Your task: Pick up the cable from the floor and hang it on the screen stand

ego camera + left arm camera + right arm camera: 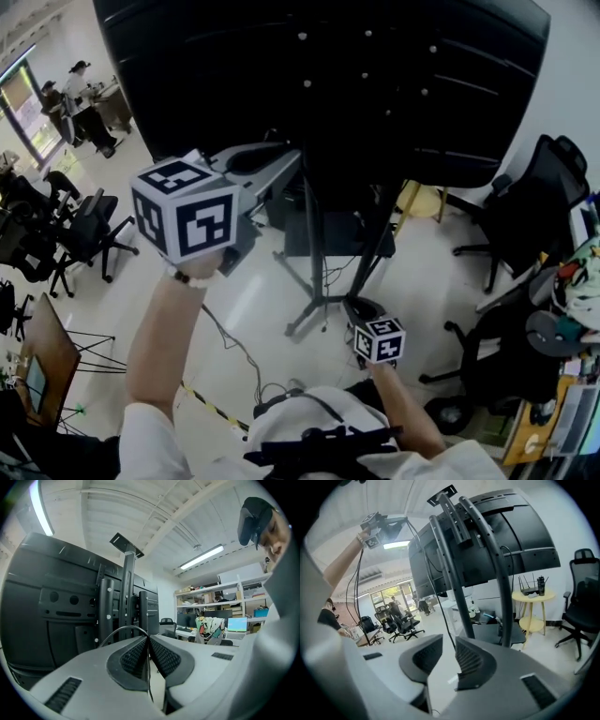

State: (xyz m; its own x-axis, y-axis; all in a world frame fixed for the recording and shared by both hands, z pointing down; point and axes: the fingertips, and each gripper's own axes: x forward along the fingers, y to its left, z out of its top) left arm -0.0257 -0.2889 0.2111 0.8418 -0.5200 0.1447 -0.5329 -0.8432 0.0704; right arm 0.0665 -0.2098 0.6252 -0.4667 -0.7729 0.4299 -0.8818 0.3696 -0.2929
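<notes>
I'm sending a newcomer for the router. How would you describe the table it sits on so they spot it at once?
Find the big black screen on its stand; just past that, by the white wall, stands a small round table. It is the only pale yellow piece, next to a black office chair, with the router and a dark bottle on top.

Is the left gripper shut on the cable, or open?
Shut on the cable: the left gripper has its jaws together, with the thin cable pinched between them and looping out past the tips.
</notes>
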